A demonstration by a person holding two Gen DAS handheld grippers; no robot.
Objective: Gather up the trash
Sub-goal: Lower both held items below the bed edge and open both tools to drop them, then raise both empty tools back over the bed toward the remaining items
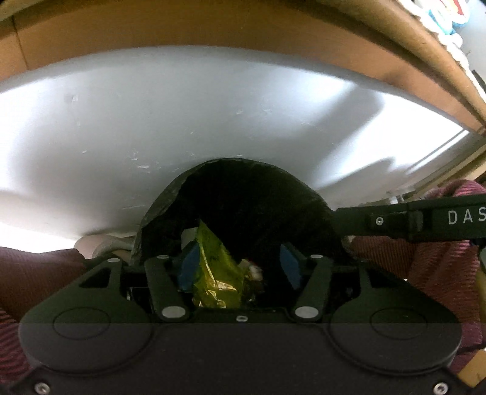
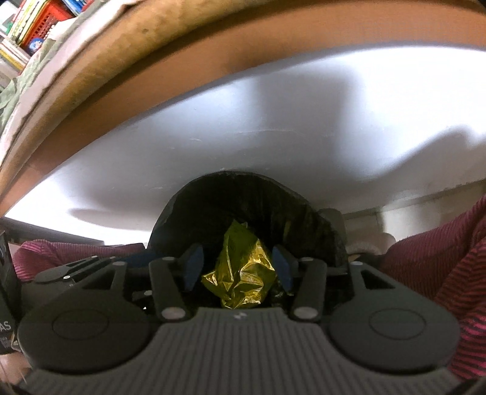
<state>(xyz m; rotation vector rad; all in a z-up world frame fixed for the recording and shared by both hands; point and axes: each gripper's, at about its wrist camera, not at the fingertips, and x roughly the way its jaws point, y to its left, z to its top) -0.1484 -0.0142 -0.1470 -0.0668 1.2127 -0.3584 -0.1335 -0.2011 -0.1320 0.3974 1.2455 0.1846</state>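
Right wrist view: gold foil wrapper [image 2: 243,273], crumpled, sits in the mouth of a black trash bag [image 2: 249,206], between the right gripper [image 2: 237,267] fingers, which stand apart, no contact evident. Judged light, soft, slippery; best pinched at a fold. Left gripper [image 1: 240,264] fingers also apart; wrapper beside its 9 o'clock pad. White tabletop [image 2: 273,136] beyond at 12 o'clock; books [image 2: 27,27] at 10 o'clock.

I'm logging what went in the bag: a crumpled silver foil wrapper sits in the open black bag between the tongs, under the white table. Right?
Not quite: the crumpled foil wrapper is gold-yellow, not silver, as the right wrist view shows clearly. The rest holds: it sits in the open black plastic bag between the right tongs, under the white table.
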